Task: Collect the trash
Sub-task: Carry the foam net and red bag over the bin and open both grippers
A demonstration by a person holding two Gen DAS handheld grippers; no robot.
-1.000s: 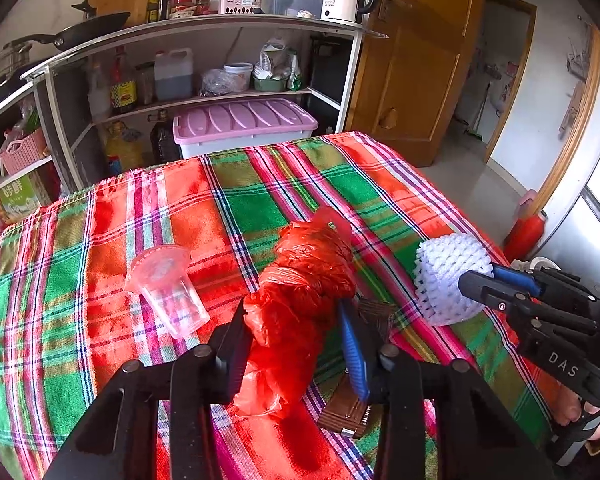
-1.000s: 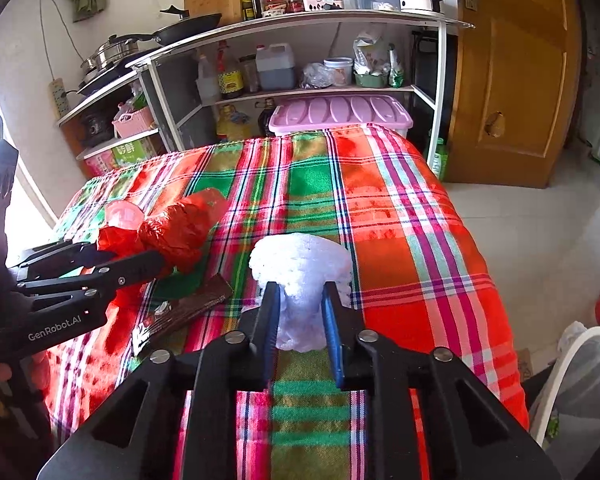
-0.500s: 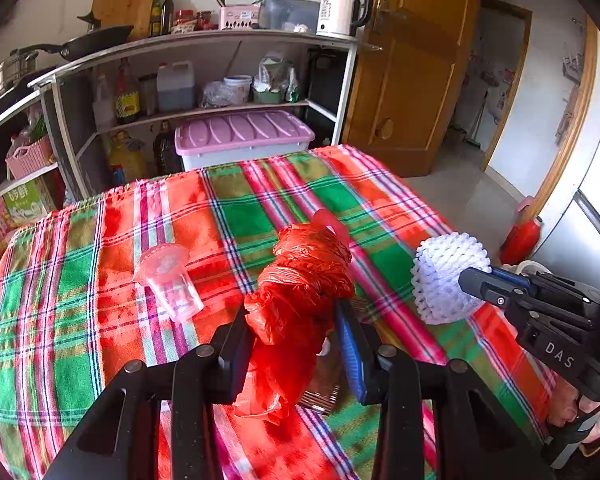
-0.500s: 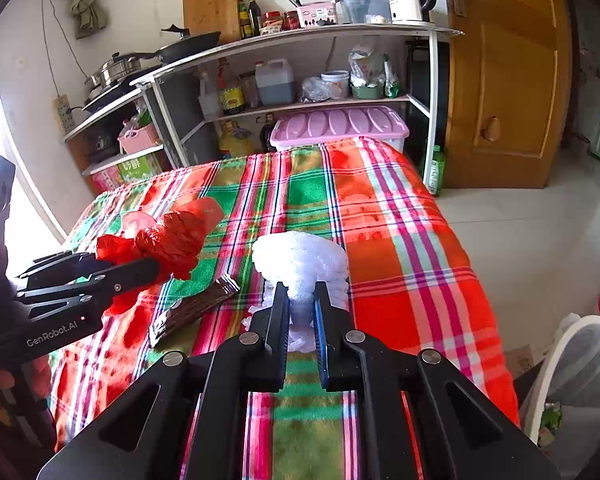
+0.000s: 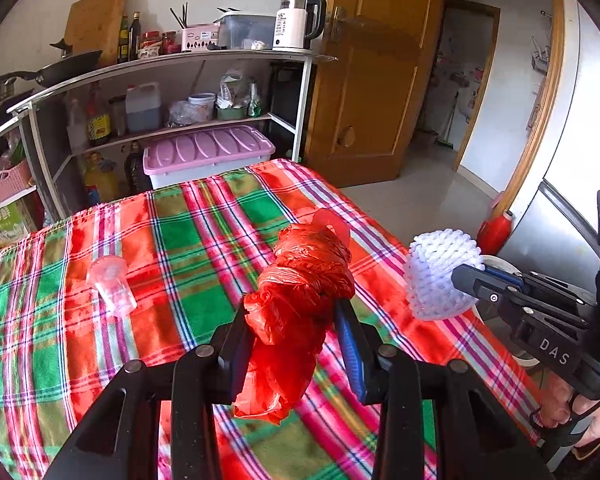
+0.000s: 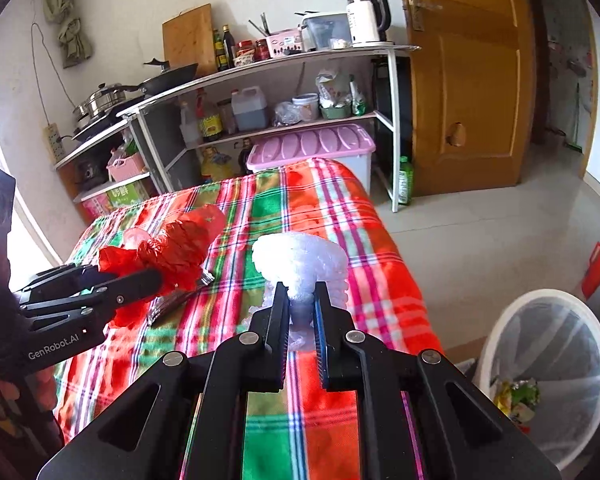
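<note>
The crumpled red plastic bag (image 5: 300, 300) is pinched between the fingers of the left tool (image 5: 296, 344) and hangs clear above the checked cloth (image 5: 204, 240) of the worktop, its loose tail drooping below the jaws. The white foam fruit net (image 6: 300, 264) is squeezed thin at its stem by the right tool (image 6: 301, 312), whose jaws stand narrow and clamped on it; the net's bulb flares out above the pads, also off the cloth.

Both loads are soft and springy, and that is the risk. The bag is gripped only on its waist — a shake on the way could let the slick film slide out, or the hanging tail could catch the worktop edge. The net is held by a compressed neck; if the foam creeps, it may pop free before it is over the white bin (image 6: 540, 360) on the floor at the right, which already holds some scraps.

Left behind on the cloth are a clear plastic cup (image 5: 112, 288) lying on its side and a dark wrapper (image 6: 180, 298) under the left tool — light pieces that a swinging bag could sweep to the floor.
</note>
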